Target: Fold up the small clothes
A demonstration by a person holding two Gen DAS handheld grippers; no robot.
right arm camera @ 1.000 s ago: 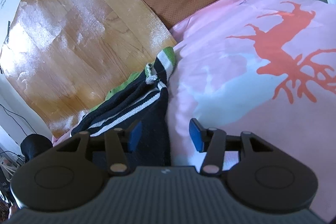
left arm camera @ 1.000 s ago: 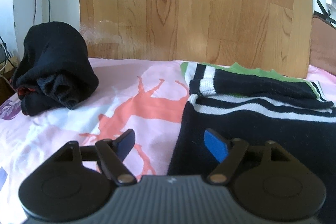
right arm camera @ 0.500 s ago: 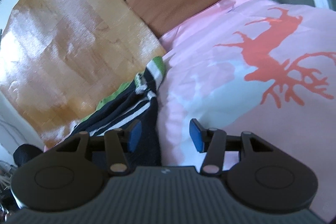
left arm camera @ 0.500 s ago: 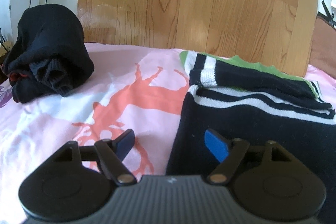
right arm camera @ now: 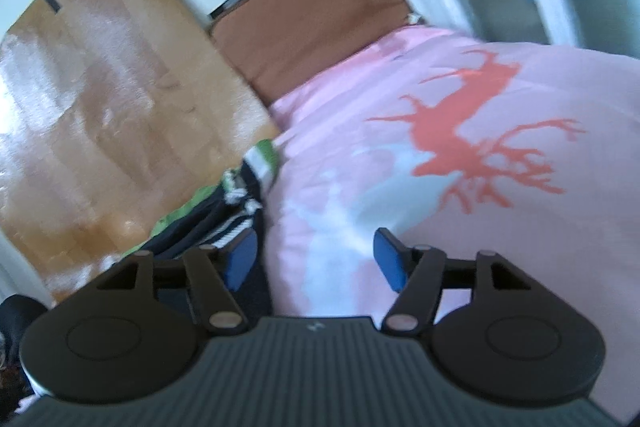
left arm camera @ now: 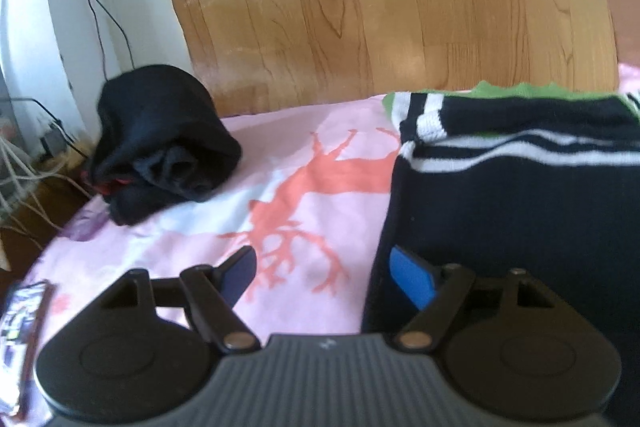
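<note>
Left gripper [left arm camera: 324,273] gapes empty, right gripper [right arm camera: 314,259] is opening (nothing between) beside the ribbed, striped knit [left arm camera: 520,195].

Left gripper [left arm camera: 322,273]: dark grey ribbed housing, small pale mark at centre of its front edge. Two black round discs flank it, each with a triangular cut-out arm. Black linkage bars end in silver rivets. Finger pads [left arm camera: 412,281] blue — flat, rectangular.

Right gripper [right arm camera: 312,261]: same build — ribbed grey body, black discs, silver rivets, blue pads [right arm camera: 390,265].
</note>
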